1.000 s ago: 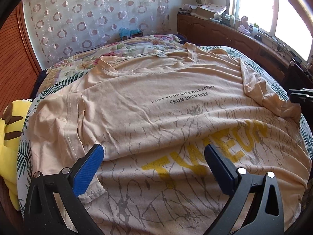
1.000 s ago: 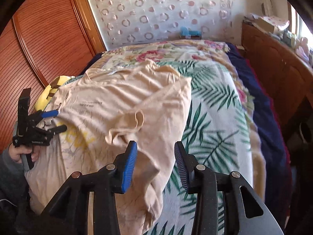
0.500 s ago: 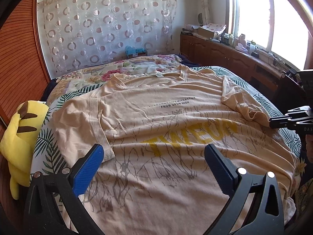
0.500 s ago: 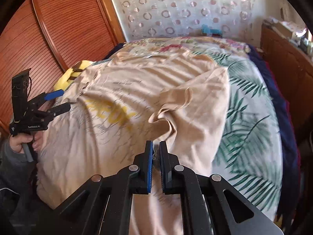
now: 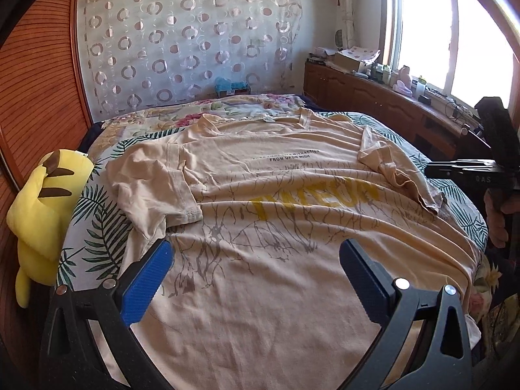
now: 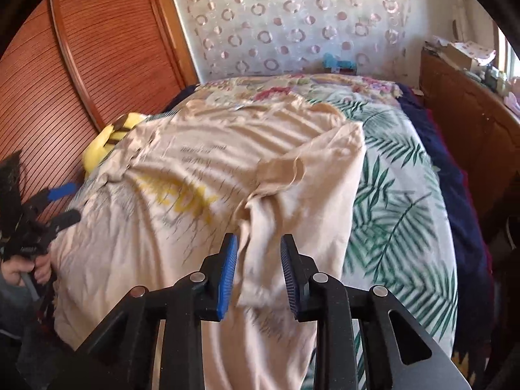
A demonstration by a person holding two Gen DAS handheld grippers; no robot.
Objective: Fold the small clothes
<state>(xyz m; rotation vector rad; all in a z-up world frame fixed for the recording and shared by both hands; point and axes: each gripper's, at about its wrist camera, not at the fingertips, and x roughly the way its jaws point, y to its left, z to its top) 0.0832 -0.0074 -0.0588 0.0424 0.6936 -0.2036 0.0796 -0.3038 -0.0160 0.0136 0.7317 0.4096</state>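
T-shirt (image 6: 182,195) blurred, hem cut off

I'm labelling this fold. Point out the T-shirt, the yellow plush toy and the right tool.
T-shirt (image 5: 292,286): left wrist view, bare lower front.
yellow plush toy (image 5: 42,214): left wrist view, its body.
right tool (image 6: 258,260): right wrist view, between its fingertips.

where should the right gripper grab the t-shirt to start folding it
Grip the rumpled sleeve at its cuff, coming from the t-shirt's right edge. It is already flipped inward and stands up in a ridge, so the right gripper, jaws just reopening over the fabric, could pinch it without digging into the bedspread.
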